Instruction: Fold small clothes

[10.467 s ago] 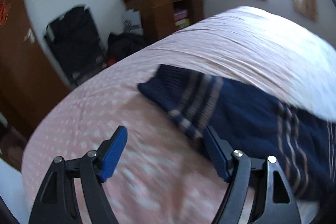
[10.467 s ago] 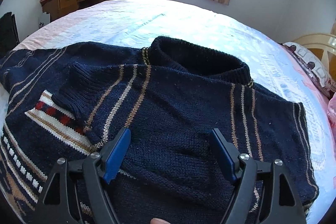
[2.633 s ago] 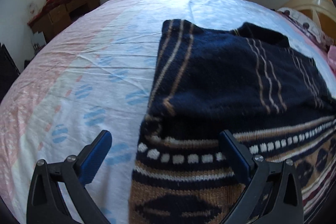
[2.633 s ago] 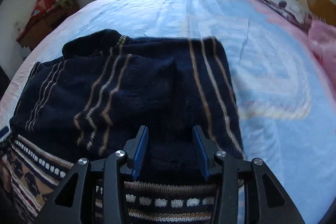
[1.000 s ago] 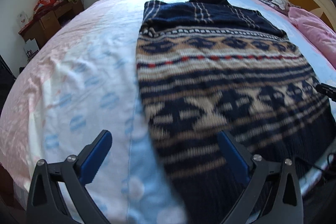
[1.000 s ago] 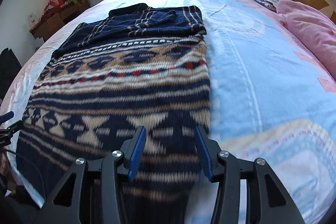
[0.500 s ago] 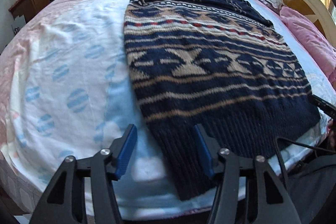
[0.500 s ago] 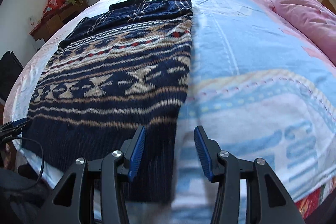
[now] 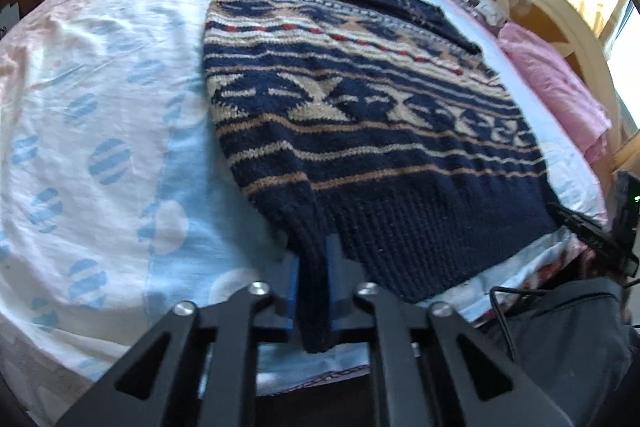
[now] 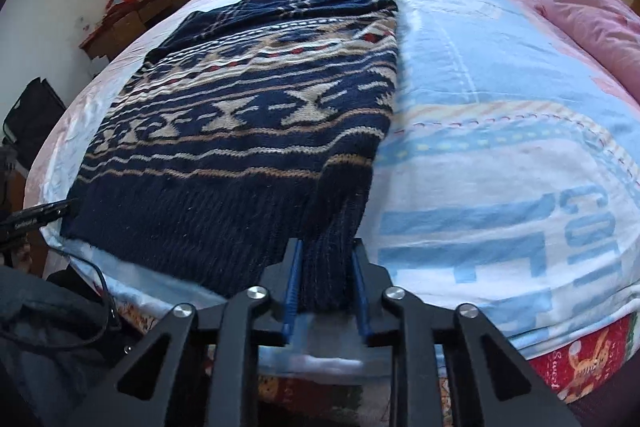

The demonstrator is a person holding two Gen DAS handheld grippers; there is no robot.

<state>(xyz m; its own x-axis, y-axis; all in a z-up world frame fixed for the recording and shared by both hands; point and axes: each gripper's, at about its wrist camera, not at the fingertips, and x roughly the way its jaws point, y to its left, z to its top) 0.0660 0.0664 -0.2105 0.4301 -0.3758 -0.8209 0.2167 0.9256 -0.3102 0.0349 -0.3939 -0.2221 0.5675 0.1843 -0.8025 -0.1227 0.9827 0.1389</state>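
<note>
Pinching opposite sweater (image 9: pixel 360 131) hem corners, each hand-held gripper (image 9: pixel 312 279) (image 10: pixel 326 275) seemingly clamped.

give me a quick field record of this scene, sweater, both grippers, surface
garment: navy patterned sweater, lying flat, sleeves folded in at the collar end
surface: bed sheet
left hand-held gripper: shut on the sweater's hem corner
right hand-held gripper: shut on the other hem corner
beside the sweater: pink pillow
fold status: bottom hem not yet brought up to the collar
</note>
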